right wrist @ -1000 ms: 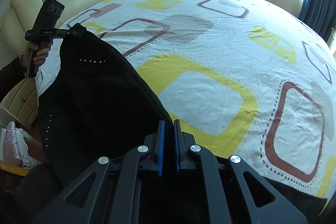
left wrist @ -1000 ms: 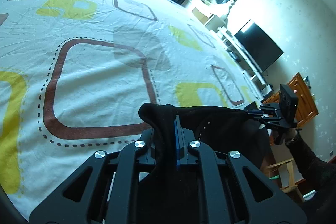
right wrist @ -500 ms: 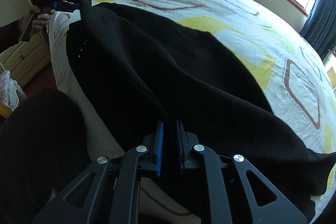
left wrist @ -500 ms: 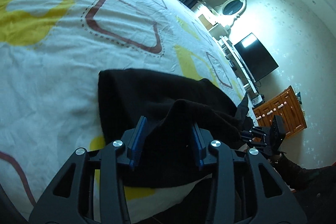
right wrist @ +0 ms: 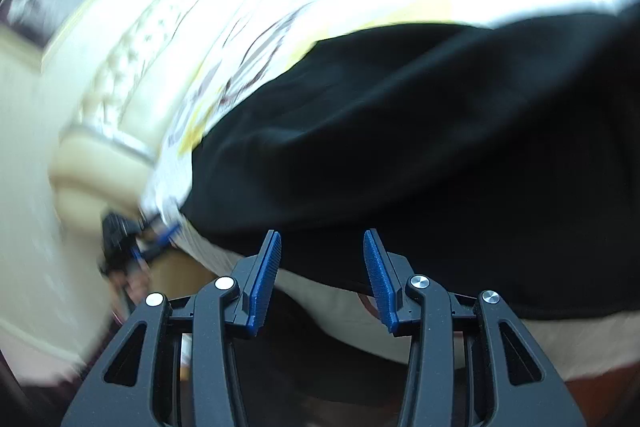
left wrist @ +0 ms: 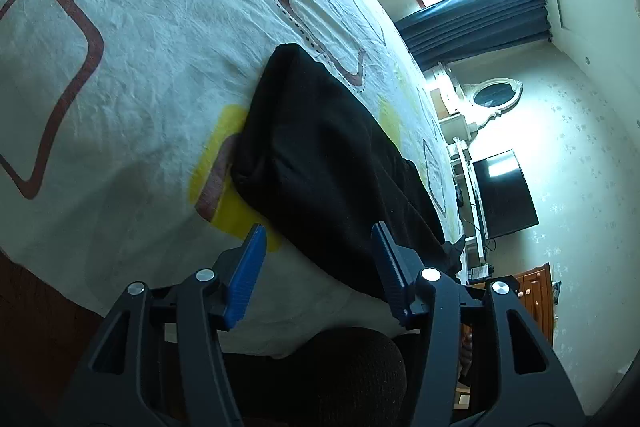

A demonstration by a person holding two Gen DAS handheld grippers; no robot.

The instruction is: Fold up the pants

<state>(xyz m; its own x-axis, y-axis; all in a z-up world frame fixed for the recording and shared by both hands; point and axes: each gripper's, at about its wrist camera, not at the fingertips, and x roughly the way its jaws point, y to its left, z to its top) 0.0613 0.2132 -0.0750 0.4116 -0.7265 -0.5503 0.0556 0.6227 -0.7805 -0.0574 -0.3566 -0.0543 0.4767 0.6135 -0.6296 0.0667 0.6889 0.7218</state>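
The black pants [left wrist: 328, 163] lie spread along the near edge of the bed, on the patterned sheet [left wrist: 132, 39]. My left gripper [left wrist: 318, 239] is open and empty, just off the bed edge, with the pants' near hem between and beyond its blue pads. In the blurred right wrist view the pants [right wrist: 420, 131] fill the middle. My right gripper [right wrist: 322, 243] is open and empty right in front of their near edge. The left gripper [right wrist: 132, 235] shows small and blurred at the left there.
The bed edge and a dark floor strip [left wrist: 36, 307] lie below the left gripper. A window with dark curtains [left wrist: 480, 15], a dresser with an oval mirror [left wrist: 492, 95] and a television [left wrist: 504, 195] stand beyond. A cream tufted headboard [right wrist: 120, 59] is at the left.
Both grippers carried the pants onto the bed, then let go. The left opened first, the right after. Both have pulled back to the bed edge; the right view is motion-blurred.
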